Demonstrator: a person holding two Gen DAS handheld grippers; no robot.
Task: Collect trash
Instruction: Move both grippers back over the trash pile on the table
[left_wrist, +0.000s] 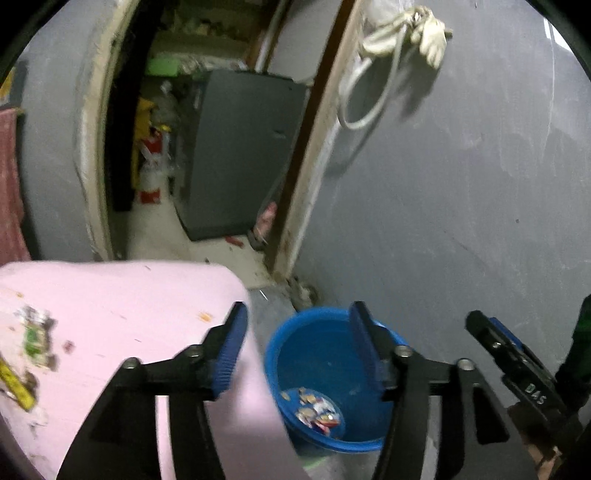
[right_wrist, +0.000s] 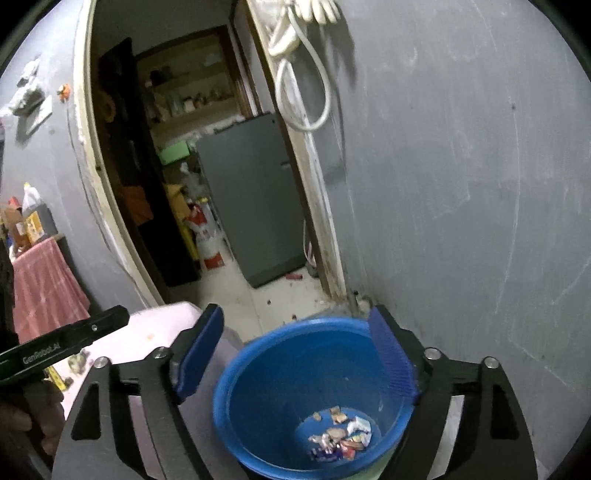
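A blue bucket (left_wrist: 325, 354) (right_wrist: 295, 365) stands on the floor by the grey wall, with several small wrappers (left_wrist: 316, 410) (right_wrist: 341, 437) lying in its bottom. My left gripper (left_wrist: 299, 332) hovers over the bucket's left rim, open, nothing between its blue pads. My right gripper (right_wrist: 299, 339) hangs above the bucket mouth, open wide and empty; its finger also shows at the right of the left wrist view. More scraps of trash (left_wrist: 33, 339) lie on the pink table (left_wrist: 122, 306) to the left.
A doorway beyond the bucket leads to a room with a grey fridge (right_wrist: 255, 199) and a red and white cylinder (right_wrist: 205, 236). White cable and gloves (left_wrist: 406, 33) hang on the wall. A pink cloth (right_wrist: 44, 280) covers a stand at the left.
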